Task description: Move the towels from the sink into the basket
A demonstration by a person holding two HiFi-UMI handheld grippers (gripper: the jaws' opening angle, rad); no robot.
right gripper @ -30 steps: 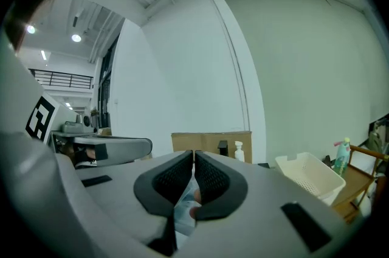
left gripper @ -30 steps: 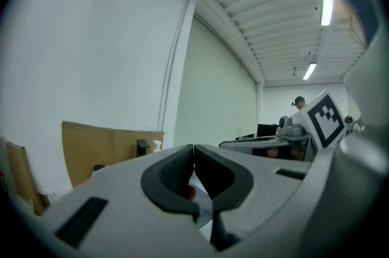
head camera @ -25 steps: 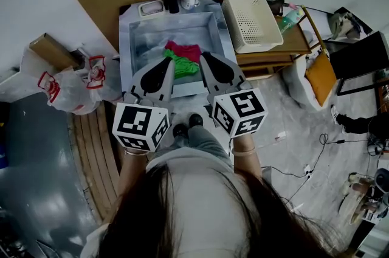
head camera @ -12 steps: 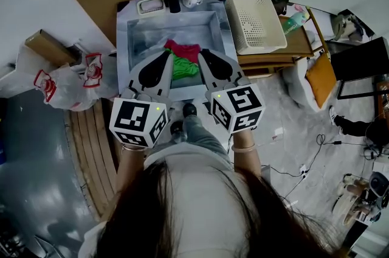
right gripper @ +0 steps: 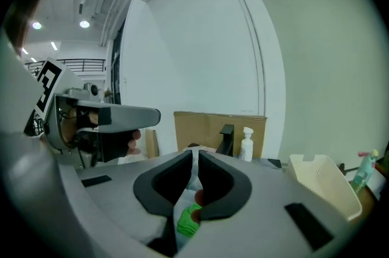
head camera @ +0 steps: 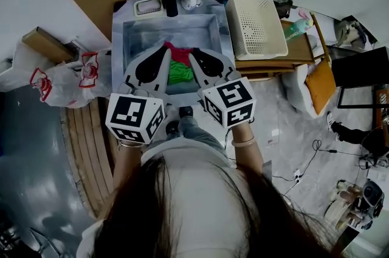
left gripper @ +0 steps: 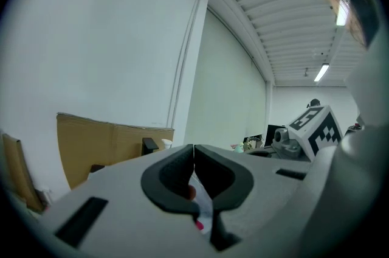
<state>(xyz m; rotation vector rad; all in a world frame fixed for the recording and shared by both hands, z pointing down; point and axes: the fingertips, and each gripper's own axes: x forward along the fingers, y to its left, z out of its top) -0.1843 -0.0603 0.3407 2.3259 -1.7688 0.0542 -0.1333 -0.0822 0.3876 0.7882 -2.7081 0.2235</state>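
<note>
Left gripper [left gripper: 194, 148] and right gripper [right gripper: 196, 153]: jaws closed tip to tip, holding nothing, above the near rim of the sink [head camera: 137, 31]. The red towel [head camera: 181, 53] and green towel [head camera: 178, 72] lie crumpled together inside it; the basket [head camera: 258, 22] stands just beside it, to the right. Expect soft, light, limp cloth: open the jaws and pinch a raised fold near mid-heap

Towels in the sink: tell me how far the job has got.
Done: nothing that shows; the white basket looks empty. In hand: nothing gripped; the left gripper and the right gripper are both shut and empty, poised at the near side of the sink. Left: the red towel and the green towel, both lying in the sink, have to go into the basket.
</note>
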